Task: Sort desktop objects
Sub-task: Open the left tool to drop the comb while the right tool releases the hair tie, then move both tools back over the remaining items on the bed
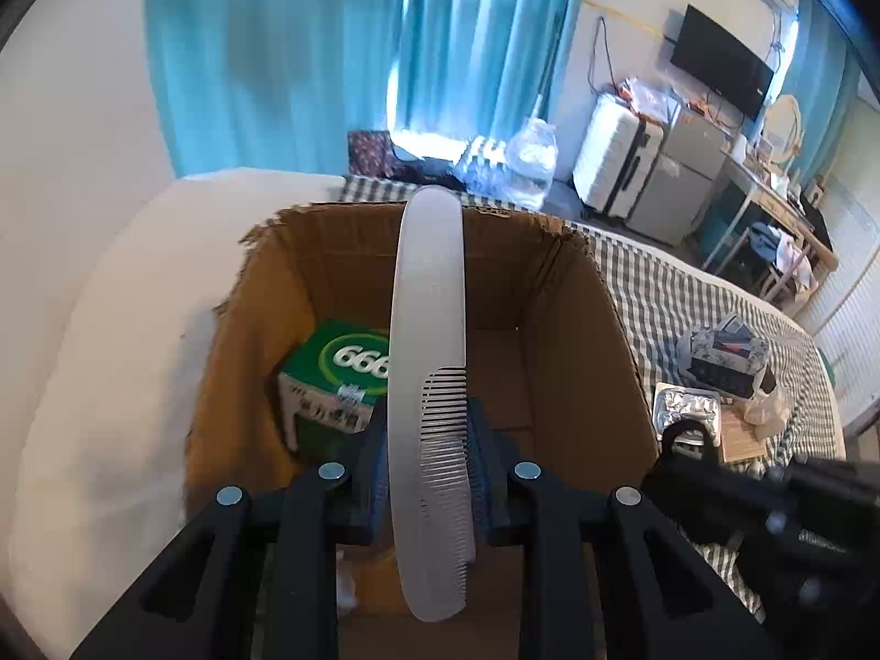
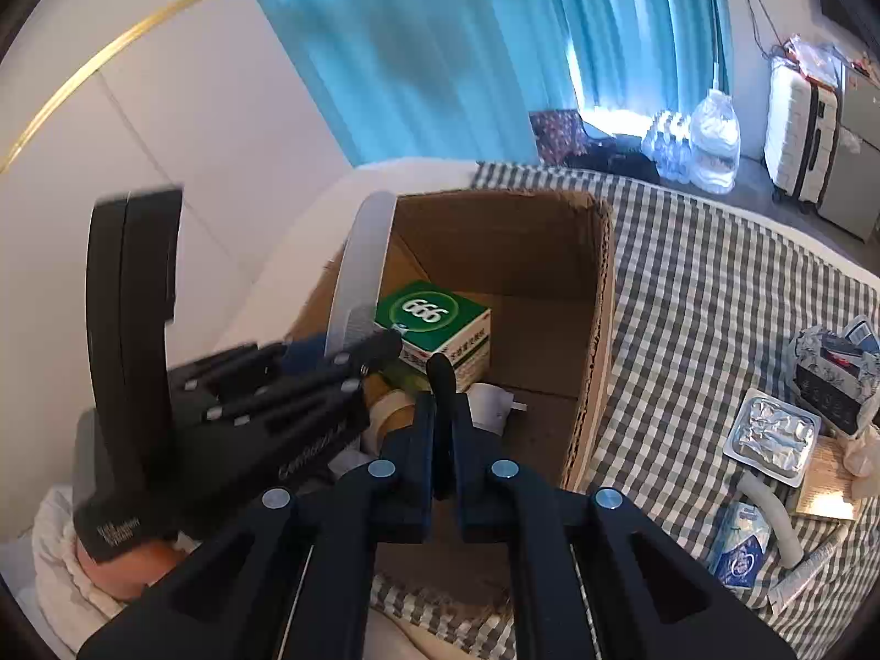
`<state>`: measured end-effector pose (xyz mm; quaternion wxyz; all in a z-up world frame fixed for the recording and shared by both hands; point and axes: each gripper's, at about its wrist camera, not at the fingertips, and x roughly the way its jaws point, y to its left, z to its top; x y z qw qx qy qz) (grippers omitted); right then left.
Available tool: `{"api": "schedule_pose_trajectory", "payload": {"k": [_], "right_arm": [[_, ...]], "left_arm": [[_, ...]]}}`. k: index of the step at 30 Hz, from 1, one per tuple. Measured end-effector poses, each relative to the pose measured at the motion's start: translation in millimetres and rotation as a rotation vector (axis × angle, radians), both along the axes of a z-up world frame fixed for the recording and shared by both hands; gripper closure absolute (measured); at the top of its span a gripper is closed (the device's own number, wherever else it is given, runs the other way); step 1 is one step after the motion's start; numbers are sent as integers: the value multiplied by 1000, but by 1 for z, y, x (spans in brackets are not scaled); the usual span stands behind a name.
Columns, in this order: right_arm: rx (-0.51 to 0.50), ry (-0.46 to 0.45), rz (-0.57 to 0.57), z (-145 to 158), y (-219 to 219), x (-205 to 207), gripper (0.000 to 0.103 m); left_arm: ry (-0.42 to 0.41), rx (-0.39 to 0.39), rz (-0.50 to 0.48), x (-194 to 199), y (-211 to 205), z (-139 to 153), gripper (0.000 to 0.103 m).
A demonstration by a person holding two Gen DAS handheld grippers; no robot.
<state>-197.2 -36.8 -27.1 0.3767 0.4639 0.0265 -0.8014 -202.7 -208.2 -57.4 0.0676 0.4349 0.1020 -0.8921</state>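
Observation:
My left gripper point(image 1: 426, 440) is shut on a long translucent white comb point(image 1: 429, 330), which stands up between the pads over the open cardboard box point(image 1: 566, 330). A green box marked 666 point(image 1: 341, 363) lies inside at the left. My right gripper point(image 2: 443, 423) is shut on a small thin black object point(image 2: 440, 371) that sticks out past the fingertips, above the box's near side point(image 2: 597, 330). In the right wrist view the left gripper point(image 2: 379, 346) and the comb point(image 2: 357, 264) are at the box's left wall, beside the green box point(image 2: 434, 313).
The box sits on a grey checked cloth point(image 2: 715, 302). To its right lie a foil blister pack point(image 2: 775, 434), a blue tissue pack point(image 2: 740, 550), a white tube point(image 2: 770, 517) and a floral pouch point(image 2: 836, 374). A tape roll point(image 2: 396, 412) lies inside the box.

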Motion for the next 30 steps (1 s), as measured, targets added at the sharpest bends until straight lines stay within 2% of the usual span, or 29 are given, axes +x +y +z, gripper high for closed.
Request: {"api": "schedule_pose_trajectory", "payload": {"k": [2, 3, 4, 5, 6, 9, 13, 19, 22, 27, 30], "right_arm": [[-6, -18, -17, -7, 1, -7, 97], [-10, -35, -18, -10, 1, -10, 92], [-11, -50, -20, -11, 3, -12, 78], [-6, -66, -34, -15, 5, -15, 74], [-11, -78, -52, -17, 11, -18, 62], [-45, -113, -89, -20, 25, -25, 58], [-67, -129, -130, -18, 45, -24, 58], [-33, -40, -201, 1, 89, 0, 58], [-11, 3, -254, 10, 116, 12, 58], [37, 76, -381, 22, 184, 34, 58], [36, 72, -456, 27, 229, 41, 58]], "left_arm": [[-11, 8, -17, -11, 1, -2, 77], [-18, 1, -24, -17, 3, -3, 70], [-21, -9, -26, -21, 4, -3, 62], [-28, -27, -15, -24, 3, -2, 36], [-31, -42, 5, -26, 2, -1, 23], [0, -26, 25, -23, -6, 5, 22], [-43, -46, 51, -13, -8, 1, 22], [-62, -54, 96, 29, 6, 1, 15], [-10, -49, 112, 55, 21, 15, 15], [56, -40, 121, 82, 57, 43, 3], [86, -58, 121, 93, 84, 55, 0]]}}
